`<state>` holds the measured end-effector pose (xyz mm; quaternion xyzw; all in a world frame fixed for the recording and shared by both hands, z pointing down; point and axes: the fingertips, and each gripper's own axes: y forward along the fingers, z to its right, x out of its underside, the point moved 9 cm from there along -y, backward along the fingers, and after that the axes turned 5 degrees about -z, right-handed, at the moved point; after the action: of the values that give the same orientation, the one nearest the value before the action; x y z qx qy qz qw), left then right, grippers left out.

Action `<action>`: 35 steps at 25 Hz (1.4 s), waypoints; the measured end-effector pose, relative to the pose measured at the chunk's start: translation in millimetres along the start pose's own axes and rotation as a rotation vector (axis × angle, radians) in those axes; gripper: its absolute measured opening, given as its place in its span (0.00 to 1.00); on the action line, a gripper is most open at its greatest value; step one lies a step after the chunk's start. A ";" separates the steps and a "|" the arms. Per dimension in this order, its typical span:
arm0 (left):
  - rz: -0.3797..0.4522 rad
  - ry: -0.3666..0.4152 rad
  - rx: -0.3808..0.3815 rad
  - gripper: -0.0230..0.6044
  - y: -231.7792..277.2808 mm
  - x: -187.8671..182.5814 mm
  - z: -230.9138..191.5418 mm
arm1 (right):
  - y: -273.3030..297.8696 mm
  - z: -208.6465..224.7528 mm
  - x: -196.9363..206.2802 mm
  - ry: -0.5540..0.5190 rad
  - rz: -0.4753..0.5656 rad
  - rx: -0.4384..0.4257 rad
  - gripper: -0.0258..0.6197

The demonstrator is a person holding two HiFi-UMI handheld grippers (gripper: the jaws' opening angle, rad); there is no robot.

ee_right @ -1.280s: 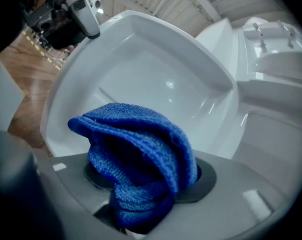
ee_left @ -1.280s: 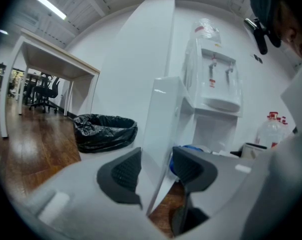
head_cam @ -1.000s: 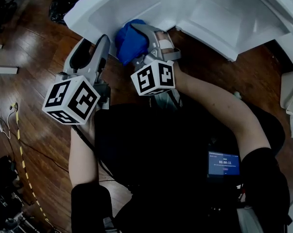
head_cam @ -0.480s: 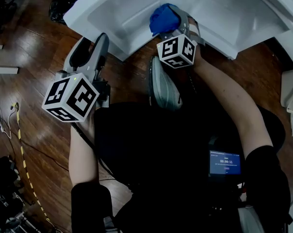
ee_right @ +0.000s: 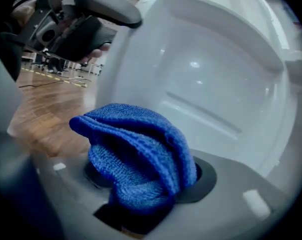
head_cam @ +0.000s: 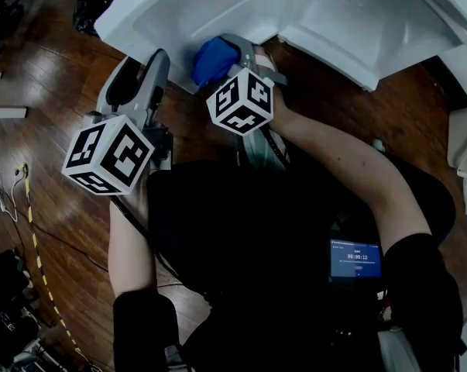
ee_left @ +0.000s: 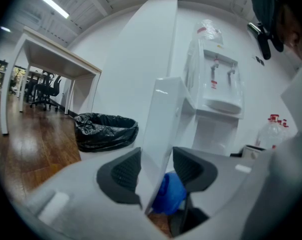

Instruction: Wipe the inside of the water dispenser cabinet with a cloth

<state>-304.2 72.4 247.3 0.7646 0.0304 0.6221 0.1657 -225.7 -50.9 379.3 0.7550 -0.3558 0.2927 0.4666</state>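
Note:
The water dispenser cabinet's white door (head_cam: 187, 14) stands swung open, its moulded inner face up in the head view. My left gripper (head_cam: 154, 59) is shut on the door's outer edge; in the left gripper view the thin door panel (ee_left: 161, 129) sits clamped between the two dark pads (ee_left: 123, 176). My right gripper (head_cam: 227, 53) is shut on a bunched blue cloth (head_cam: 214, 59), which lies at the near edge of the door's inner face. The cloth (ee_right: 135, 154) bulges out over the jaws, with the door's hollow face (ee_right: 206, 84) just beyond it. The cloth (ee_left: 171, 194) also shows behind the panel.
The open cabinet interior (head_cam: 357, 29) is at the upper right. A black bin bag (ee_left: 105, 129) sits on the wooden floor left of the door. The dispenser's taps (ee_left: 218, 79) are above. A grey shoe (head_cam: 260, 149) is under my right hand; cables (head_cam: 8, 192) lie far left.
My right gripper with the cloth swept up and right across the door's inner face, then came back down to its near left edge. The left gripper has kept still on the door.

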 end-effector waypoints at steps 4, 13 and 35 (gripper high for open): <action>0.000 -0.006 -0.004 0.35 1.7 0.3 0.8 | 5.5 -21.1 -11.5 -0.118 -0.048 -0.073 0.47; -0.004 -0.006 0.010 0.35 1.4 -0.4 0.1 | 20.0 80.8 61.9 0.065 -0.219 0.159 0.47; 0.002 -0.014 0.019 0.36 2.3 7.8 -6.1 | 19.5 44.2 39.1 0.221 -0.139 -0.246 0.46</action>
<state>-308.6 73.6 256.4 0.7706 0.0344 0.6165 0.1580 -214.1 -107.7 401.9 0.6781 -0.2825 0.2953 0.6108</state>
